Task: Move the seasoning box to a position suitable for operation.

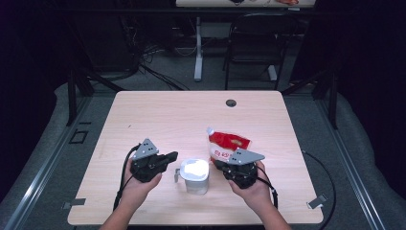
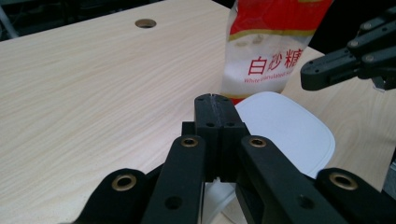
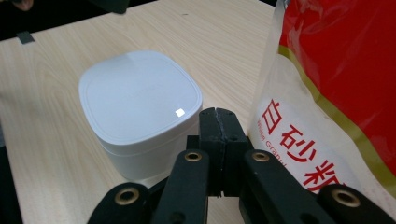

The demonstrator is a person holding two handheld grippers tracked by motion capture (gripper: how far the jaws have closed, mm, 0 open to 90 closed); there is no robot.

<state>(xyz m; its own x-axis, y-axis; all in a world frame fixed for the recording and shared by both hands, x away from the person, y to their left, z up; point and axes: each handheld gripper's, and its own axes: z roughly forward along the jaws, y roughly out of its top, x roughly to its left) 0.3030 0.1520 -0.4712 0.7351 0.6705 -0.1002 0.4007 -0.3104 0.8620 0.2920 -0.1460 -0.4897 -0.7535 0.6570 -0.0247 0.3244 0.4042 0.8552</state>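
Flanking the white lidded plastic canister (image 1: 195,175), both empty grippers, left (image 1: 172,155) and right (image 1: 216,164), have jaws pressed together, the right nearer the red-and-clear sugar bag (image 1: 226,145).

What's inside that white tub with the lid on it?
That stays hidden: the white tub has its lid shut flat on top, and its walls are opaque. Behind it stands a red and clear sugar bag, which is outside the tub.
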